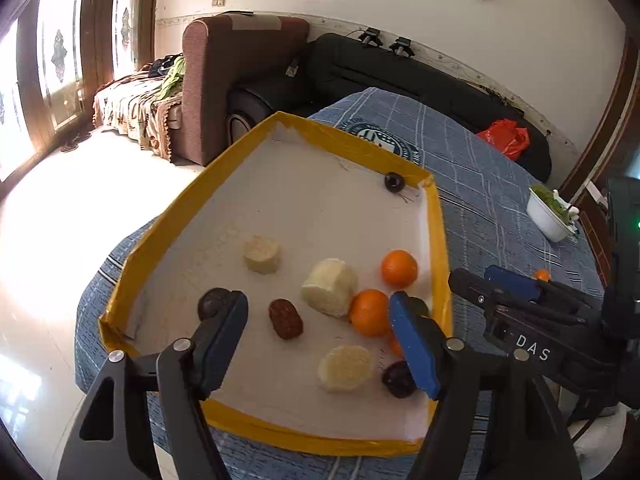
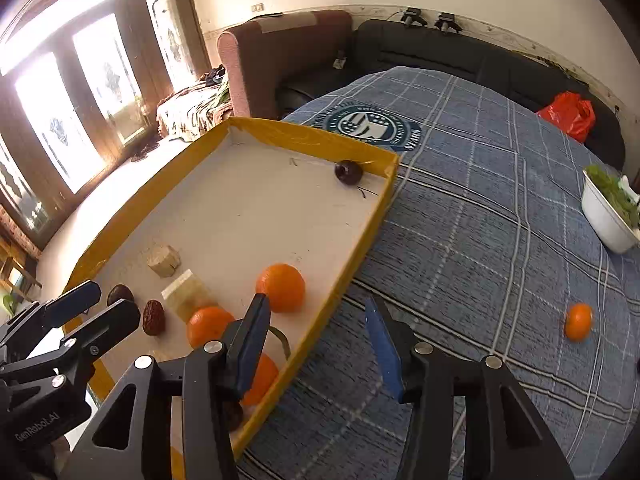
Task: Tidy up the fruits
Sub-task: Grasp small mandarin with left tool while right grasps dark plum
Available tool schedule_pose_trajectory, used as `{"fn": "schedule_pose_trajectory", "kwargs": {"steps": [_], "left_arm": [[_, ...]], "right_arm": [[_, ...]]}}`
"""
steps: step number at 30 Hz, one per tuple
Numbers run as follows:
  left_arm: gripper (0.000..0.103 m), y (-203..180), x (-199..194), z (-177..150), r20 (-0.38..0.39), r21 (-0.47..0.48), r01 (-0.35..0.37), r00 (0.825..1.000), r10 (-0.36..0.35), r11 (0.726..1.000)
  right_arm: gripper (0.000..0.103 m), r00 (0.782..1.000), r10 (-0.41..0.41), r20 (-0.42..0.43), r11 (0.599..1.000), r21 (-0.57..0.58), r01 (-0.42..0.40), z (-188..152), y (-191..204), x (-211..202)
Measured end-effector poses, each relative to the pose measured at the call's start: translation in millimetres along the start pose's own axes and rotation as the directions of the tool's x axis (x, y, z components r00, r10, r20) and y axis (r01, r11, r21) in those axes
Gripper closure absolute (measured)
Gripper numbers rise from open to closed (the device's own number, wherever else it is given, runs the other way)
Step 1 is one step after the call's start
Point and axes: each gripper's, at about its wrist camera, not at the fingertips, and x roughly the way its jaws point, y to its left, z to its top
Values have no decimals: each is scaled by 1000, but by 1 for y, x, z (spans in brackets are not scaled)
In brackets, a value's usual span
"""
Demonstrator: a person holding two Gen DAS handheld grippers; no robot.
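A yellow-rimmed tray [image 1: 438, 240] lies on a blue checked cloth. It holds three oranges [image 1: 399, 268], pale banana pieces [image 1: 330, 287], brown dates [image 1: 285, 319] and dark cherries [image 1: 394, 181]. My left gripper [image 1: 320, 324] is open and empty above the tray's near part. My right gripper [image 2: 318, 338] is open and empty over the tray's right rim [image 2: 352, 264]; it also shows in the left wrist view [image 1: 496, 284]. One orange [image 2: 578, 321] lies loose on the cloth to the right. The tray's oranges [image 2: 281, 287] show in the right wrist view too.
A white bowl of greens [image 2: 606, 216] stands at the cloth's far right. A red plastic bag [image 2: 568, 114] lies on the black sofa behind. A brown armchair [image 1: 236, 80] stands beyond the tray, with bare floor to the left.
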Motion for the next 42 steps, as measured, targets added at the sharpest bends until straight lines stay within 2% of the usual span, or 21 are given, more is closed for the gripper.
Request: {"fn": "schedule_pose_trajectory", "kwargs": {"steps": [5, 10, 13, 17, 20, 24, 25, 26, 27, 28, 29, 30, 31, 33, 36, 41, 42], "left_arm": [[25, -40, -1, -10, -57, 30, 141, 989, -139, 990], [25, -89, 1, -23, -102, 109, 202, 976, -191, 973], [25, -112, 3, -27, -112, 147, 225, 971, -209, 963], [25, -139, 12, -29, -139, 180, 250, 964, -227, 951], [25, -157, 22, -31, -168, 198, 262, 958, -230, 945], [25, -180, 34, -34, -201, 231, 270, 953, -226, 935], [25, -184, 36, -34, -216, 226, 284, 947, -236, 932], [25, -186, 39, -32, -250, 201, 318, 931, -265, 926], [25, -188, 45, -30, -313, 138, 385, 891, -328, 913], [25, -189, 51, -27, -368, 66, 446, 842, -394, 893], [25, -193, 53, -25, -396, 27, 475, 813, -427, 879], [25, -198, 53, -23, -393, 39, 476, 816, -424, 879], [25, -204, 51, -21, -374, 76, 463, 834, -405, 883], [25, -218, 50, -19, -339, 154, 427, 870, -359, 891], [25, -235, 60, -17, -340, 190, 417, 877, -338, 889], [26, -260, 83, -17, -284, 295, 333, 926, -251, 895], [26, -265, 90, -18, -280, 307, 323, 930, -240, 895]], "right_arm": [[48, 999, -27, 22, 995, 94, 24, -34, -49, -28], [48, 993, -118, 20, 971, 211, 111, -67, -130, -53], [48, 979, -205, 19, 928, 321, 188, -87, -196, -72], [49, 954, -298, 16, 829, 500, 251, -112, -284, -101], [49, 946, -323, 21, 769, 589, 249, -124, -323, -115], [49, 944, -327, 53, 735, 643, 218, -125, -345, -123], [49, 942, -330, 67, 727, 654, 208, -125, -350, -125], [49, 940, -332, 83, 713, 675, 192, -124, -357, -128], [49, 938, -335, 95, 700, 691, 180, -123, -361, -130], [49, 934, -340, 106, 685, 709, 168, -123, -368, -132], [49, 931, -344, 118, 666, 730, 154, -127, -375, -135], [49, 930, -345, 126, 648, 749, 138, -128, -381, -138], [49, 930, -343, 131, 627, 769, 123, -132, -387, -138], [50, 931, -341, 127, 613, 781, 118, -135, -395, -132], [52, 931, -349, 104, 614, 776, 144, -136, -399, -124], [52, 926, -370, 79, 619, 764, 183, -135, -403, -113], [52, 926, -369, 75, 622, 760, 187, -135, -404, -111]]}}
